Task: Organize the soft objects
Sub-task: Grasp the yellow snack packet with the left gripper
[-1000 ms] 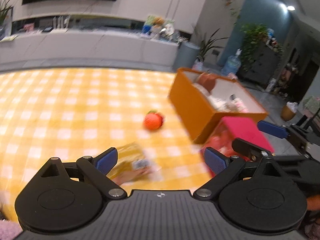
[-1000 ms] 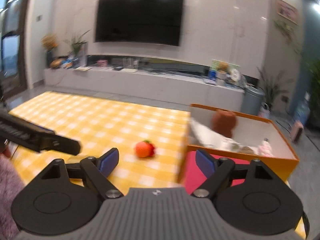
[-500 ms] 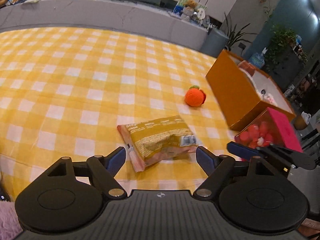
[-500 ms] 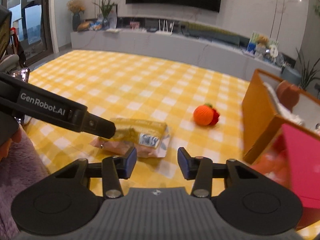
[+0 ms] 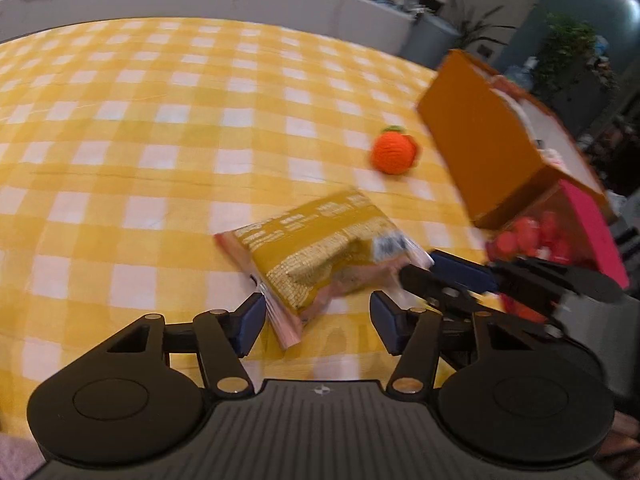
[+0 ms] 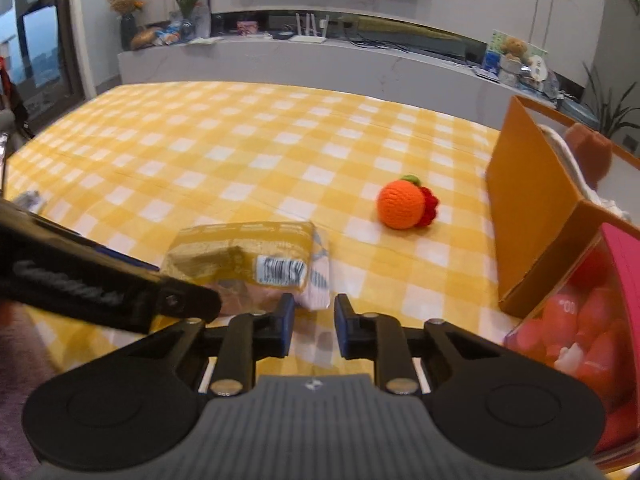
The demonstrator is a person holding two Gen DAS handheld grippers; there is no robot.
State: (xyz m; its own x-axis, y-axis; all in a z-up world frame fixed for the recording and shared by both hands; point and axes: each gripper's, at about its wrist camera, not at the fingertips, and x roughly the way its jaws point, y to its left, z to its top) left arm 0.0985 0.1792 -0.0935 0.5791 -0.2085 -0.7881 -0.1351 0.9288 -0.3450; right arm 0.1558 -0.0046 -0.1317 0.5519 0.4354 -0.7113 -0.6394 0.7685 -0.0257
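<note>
A yellow snack bag (image 5: 320,252) lies on the yellow checked tablecloth; it also shows in the right wrist view (image 6: 248,264). My left gripper (image 5: 318,322) is open, its jaws on either side of the bag's near corner. My right gripper (image 6: 314,322) is narrowly open just in front of the bag's right end, with the bag's sealed edge at the gap. A crocheted orange ball (image 5: 394,154) lies beyond the bag, also in the right wrist view (image 6: 404,204). An orange box (image 6: 528,220) with soft toys inside stands at the right.
A pink box (image 6: 624,280) with red soft items behind a clear front stands at the near right beside the orange box. The left gripper's arm (image 6: 100,284) crosses the left of the right wrist view. A long grey cabinet (image 6: 320,64) runs behind the table.
Both grippers have moved down and forward to the snack bag. The right gripper's jaws have narrowed; the left jaws have also come closer together.
</note>
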